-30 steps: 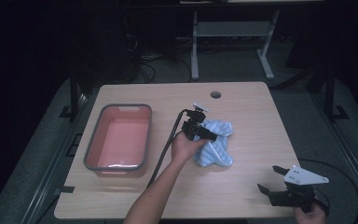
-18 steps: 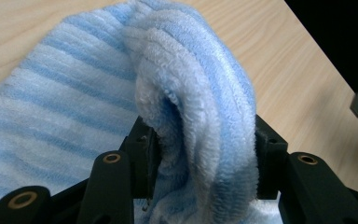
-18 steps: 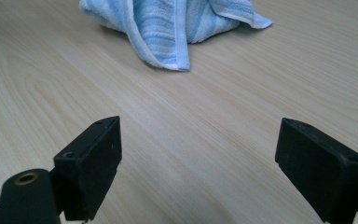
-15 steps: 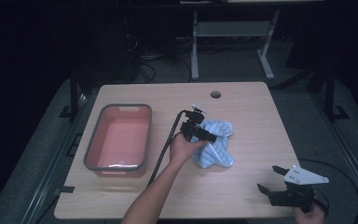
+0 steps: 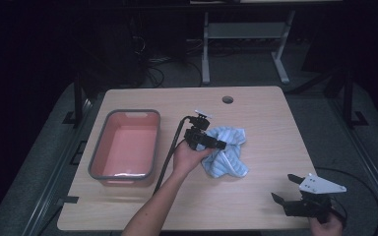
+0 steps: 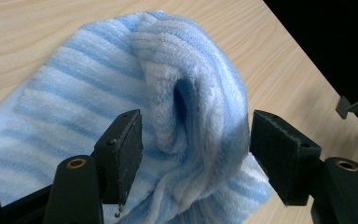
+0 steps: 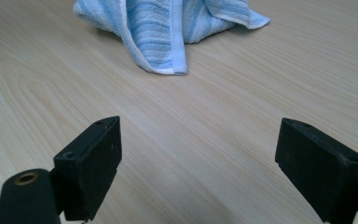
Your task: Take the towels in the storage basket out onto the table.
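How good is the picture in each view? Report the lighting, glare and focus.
High view: dim; the room is nearly black, only the wooden table is lit, and a small glare sits on the pink tub. Left gripper view: bright and even; the blue striped towel is sharp, with a dark fold shadow. Right gripper view: evenly lit; the towel and wood grain are sharp, the near pads slightly soft.

A blue-and-white striped towel (image 5: 228, 155) lies bunched in a rumpled heap near the table's middle.
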`<act>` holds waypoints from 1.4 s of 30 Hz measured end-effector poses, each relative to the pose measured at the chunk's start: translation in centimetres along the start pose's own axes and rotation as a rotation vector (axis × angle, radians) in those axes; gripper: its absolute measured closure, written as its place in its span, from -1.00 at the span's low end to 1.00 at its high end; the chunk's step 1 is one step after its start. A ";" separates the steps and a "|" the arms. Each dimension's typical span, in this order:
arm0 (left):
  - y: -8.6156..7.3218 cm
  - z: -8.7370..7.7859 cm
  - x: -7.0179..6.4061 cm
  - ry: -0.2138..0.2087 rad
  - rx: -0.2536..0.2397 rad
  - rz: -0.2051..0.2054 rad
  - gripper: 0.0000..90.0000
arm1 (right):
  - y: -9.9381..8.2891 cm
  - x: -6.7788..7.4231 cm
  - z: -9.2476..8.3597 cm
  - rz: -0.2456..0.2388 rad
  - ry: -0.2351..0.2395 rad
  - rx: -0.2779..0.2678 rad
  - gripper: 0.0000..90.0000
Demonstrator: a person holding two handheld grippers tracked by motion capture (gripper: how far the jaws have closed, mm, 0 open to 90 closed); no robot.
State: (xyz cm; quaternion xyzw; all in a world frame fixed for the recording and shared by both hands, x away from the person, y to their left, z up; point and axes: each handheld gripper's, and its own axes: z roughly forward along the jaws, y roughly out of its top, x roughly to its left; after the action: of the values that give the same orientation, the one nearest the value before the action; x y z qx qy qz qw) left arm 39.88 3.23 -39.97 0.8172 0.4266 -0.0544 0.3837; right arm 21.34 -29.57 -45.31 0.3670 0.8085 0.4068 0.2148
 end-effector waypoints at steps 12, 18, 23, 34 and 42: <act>-1.4 -2.0 0.6 0.017 -0.034 -0.001 -0.33 | -0.2 -0.2 -0.1 0.011 -0.008 0.000 -0.69; -2.3 -2.7 0.4 0.010 -0.052 0.003 -0.36 | -0.2 -0.3 -0.1 0.017 -0.013 -0.001 -0.69; -3.1 -3.2 0.2 0.017 -0.051 0.022 -0.37 | -0.3 -0.4 -0.3 0.024 -0.020 -0.001 -0.69; -5.9 -4.0 0.1 0.032 -0.052 0.039 -0.36 | -0.5 -0.6 -0.4 0.026 -0.035 0.003 -0.69; -6.7 -4.6 -0.4 -0.009 -0.067 0.040 -0.36 | -0.5 -0.5 -0.3 0.022 -0.031 0.004 -0.69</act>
State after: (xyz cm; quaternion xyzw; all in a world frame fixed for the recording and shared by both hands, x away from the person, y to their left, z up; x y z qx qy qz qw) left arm 33.58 8.38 -40.52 0.8122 0.4099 -0.0360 0.4136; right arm 21.27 -30.31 -45.54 0.3827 0.8016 0.4020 0.2221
